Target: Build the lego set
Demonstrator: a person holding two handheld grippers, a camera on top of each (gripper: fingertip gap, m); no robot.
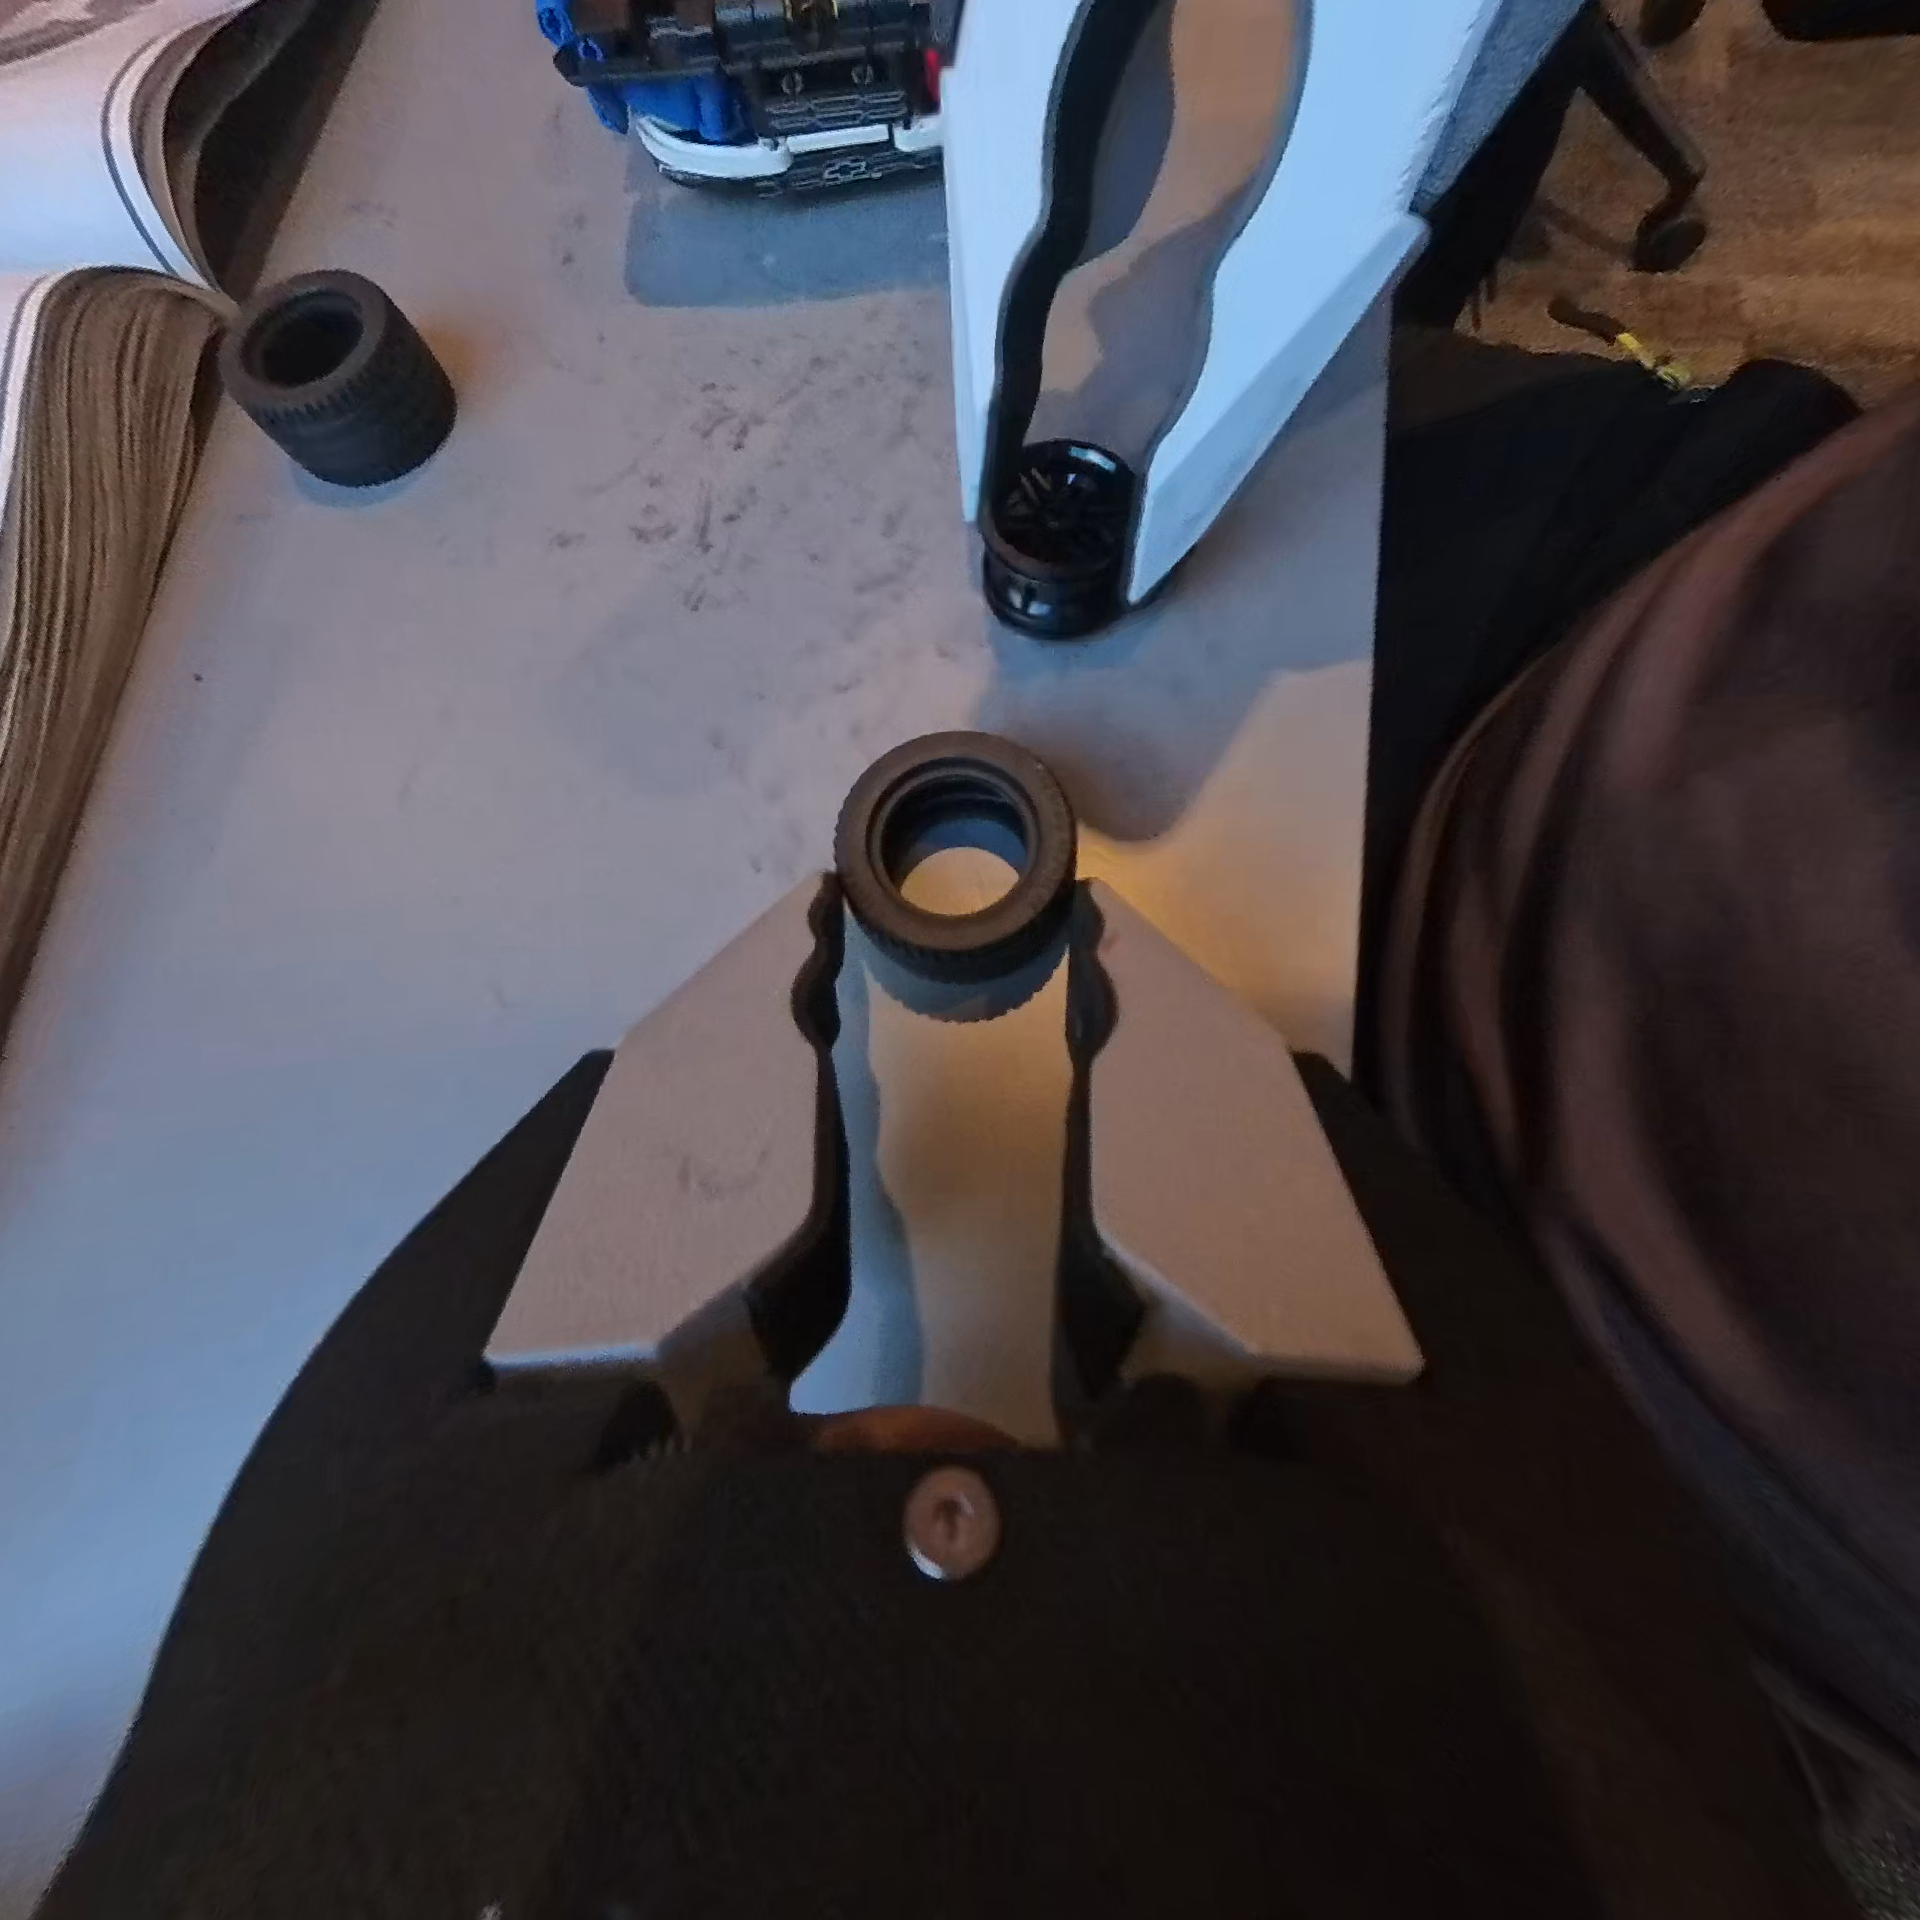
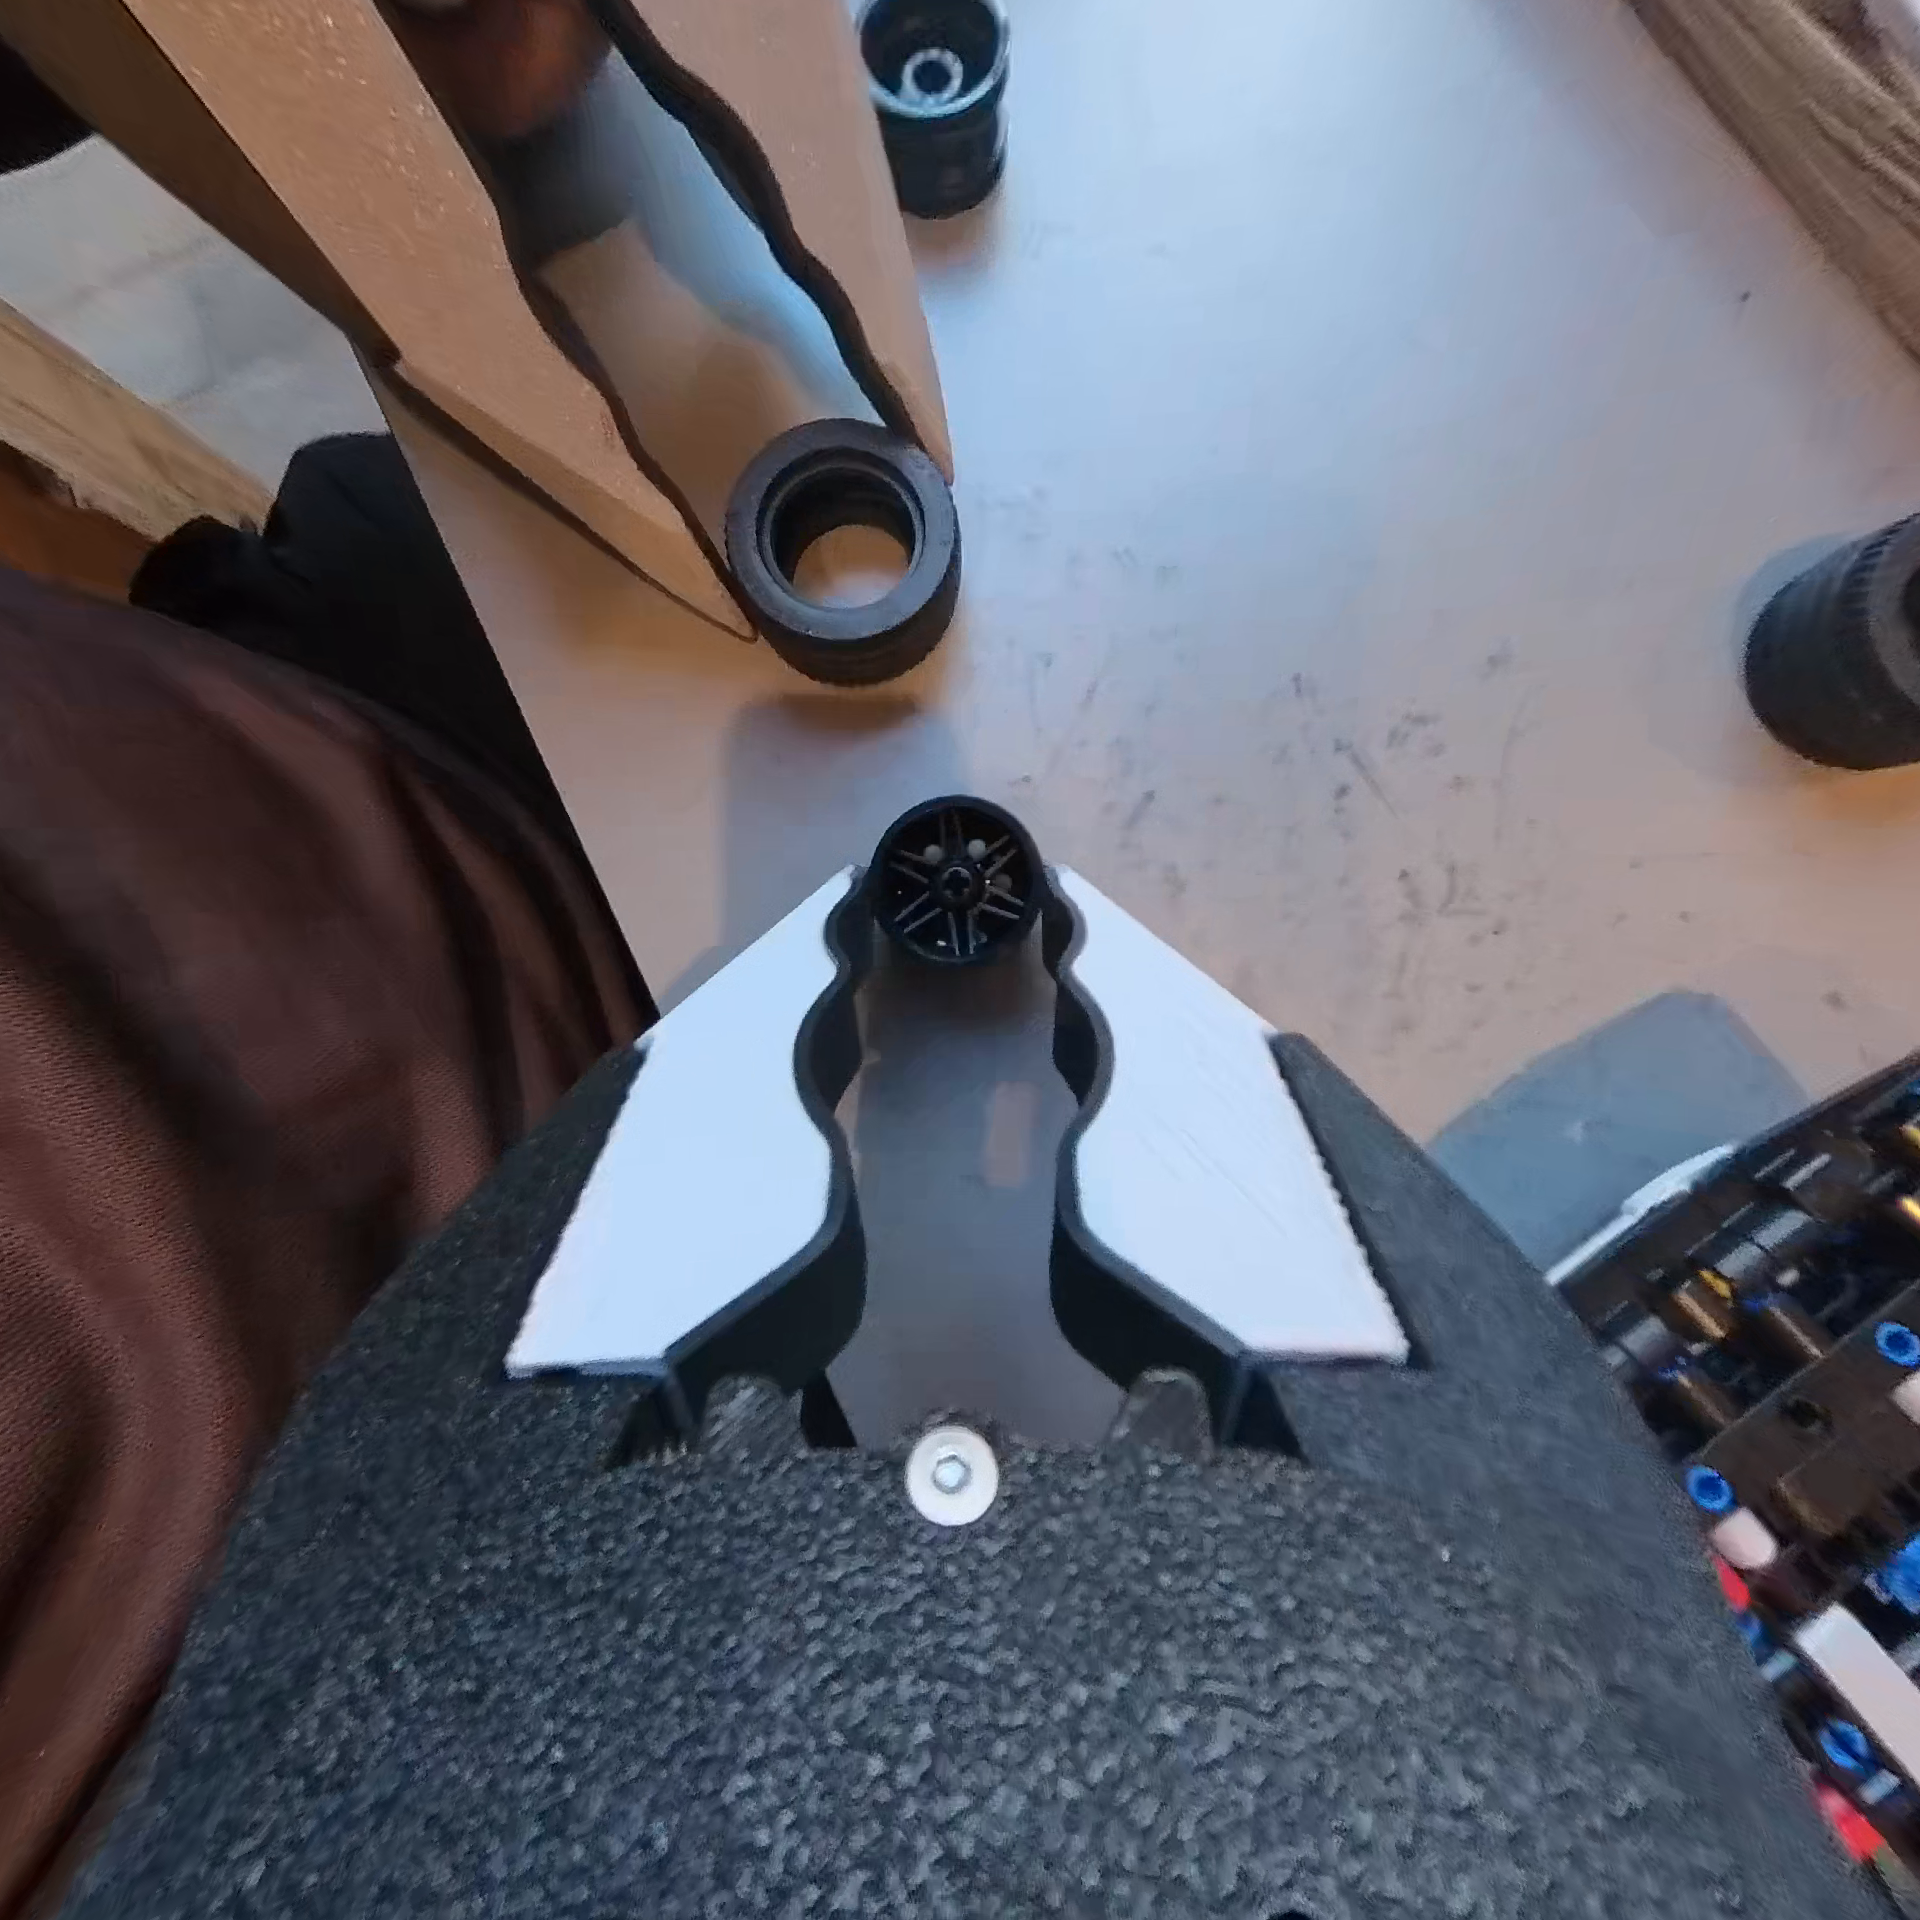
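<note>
Currently the left gripper (image 1: 954,894) pinches a rubber tyre (image 1: 954,885), bore facing forward, while the right gripper (image 2: 954,896) clamps a spoked wheel rim (image 2: 954,883) just beyond, their axes unaligned.

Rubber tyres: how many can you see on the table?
2: one tyre clamped in the left hand-held gripper, and a loose tyre beside the booklet. Others may be hidden.

Left claw (image 1: 954,894) clamps a hollow black tyre (image 1: 954,878) at its tips above the grey worktop (image 1: 468,779). Beyond, the right claw (image 1: 1060,540) grips a spoked black wheel hub (image 1: 1055,520). A second tyre (image 1: 338,379) lies far left.
</note>
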